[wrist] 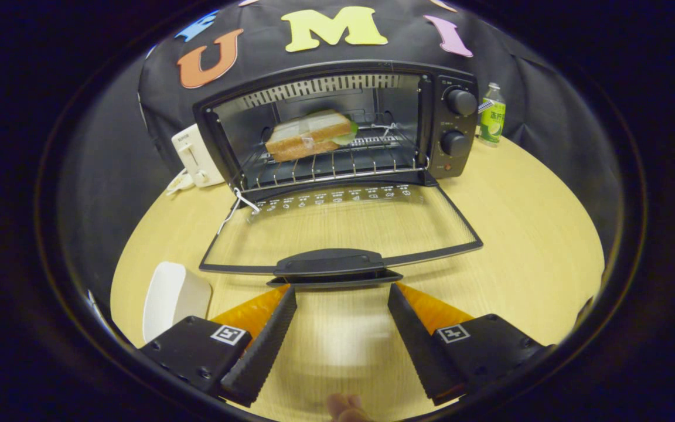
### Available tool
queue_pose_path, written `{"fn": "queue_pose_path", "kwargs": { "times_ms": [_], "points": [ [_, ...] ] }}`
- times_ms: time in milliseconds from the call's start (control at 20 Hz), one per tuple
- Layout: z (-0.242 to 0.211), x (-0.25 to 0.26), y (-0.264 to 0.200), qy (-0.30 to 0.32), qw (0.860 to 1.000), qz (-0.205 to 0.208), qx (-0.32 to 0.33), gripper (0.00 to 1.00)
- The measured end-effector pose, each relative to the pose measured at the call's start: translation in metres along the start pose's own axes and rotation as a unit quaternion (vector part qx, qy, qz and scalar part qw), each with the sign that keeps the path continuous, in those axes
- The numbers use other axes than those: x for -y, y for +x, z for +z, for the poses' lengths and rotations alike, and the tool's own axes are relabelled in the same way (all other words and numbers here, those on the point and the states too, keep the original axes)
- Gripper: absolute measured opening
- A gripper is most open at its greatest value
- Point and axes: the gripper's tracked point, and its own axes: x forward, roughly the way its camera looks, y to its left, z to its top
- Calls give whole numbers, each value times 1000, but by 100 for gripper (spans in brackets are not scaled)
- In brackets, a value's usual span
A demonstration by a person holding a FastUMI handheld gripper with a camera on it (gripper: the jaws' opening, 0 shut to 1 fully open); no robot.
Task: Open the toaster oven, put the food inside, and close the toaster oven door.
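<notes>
With the sandwich [308, 139] already on the rack inside the toaster oven [337, 126], my gripper [342, 292] hangs empty, fingers apart. I'd lift the stiff, hinged glass door [337, 225] by its handle [330, 262], just ahead.

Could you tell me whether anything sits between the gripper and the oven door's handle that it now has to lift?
Nothing visible does. The open gripper has its fingers spread just short of the door handle, with only bare table between them. The white dish lies off to the side, and the sandwich is already on the rack.
</notes>
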Motion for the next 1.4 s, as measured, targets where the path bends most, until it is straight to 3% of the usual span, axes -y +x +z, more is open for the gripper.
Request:
{"fn": "queue_pose_path", "kwargs": {
  "times_ms": [600,900,1400],
  "points": [
    [25,-5,-32,-12,997,-13,77,100],
    [60,-7,-52,-21,985,-16,173,100],
    [96,2,-58,1,965,-4,264,100]
  ]
}}
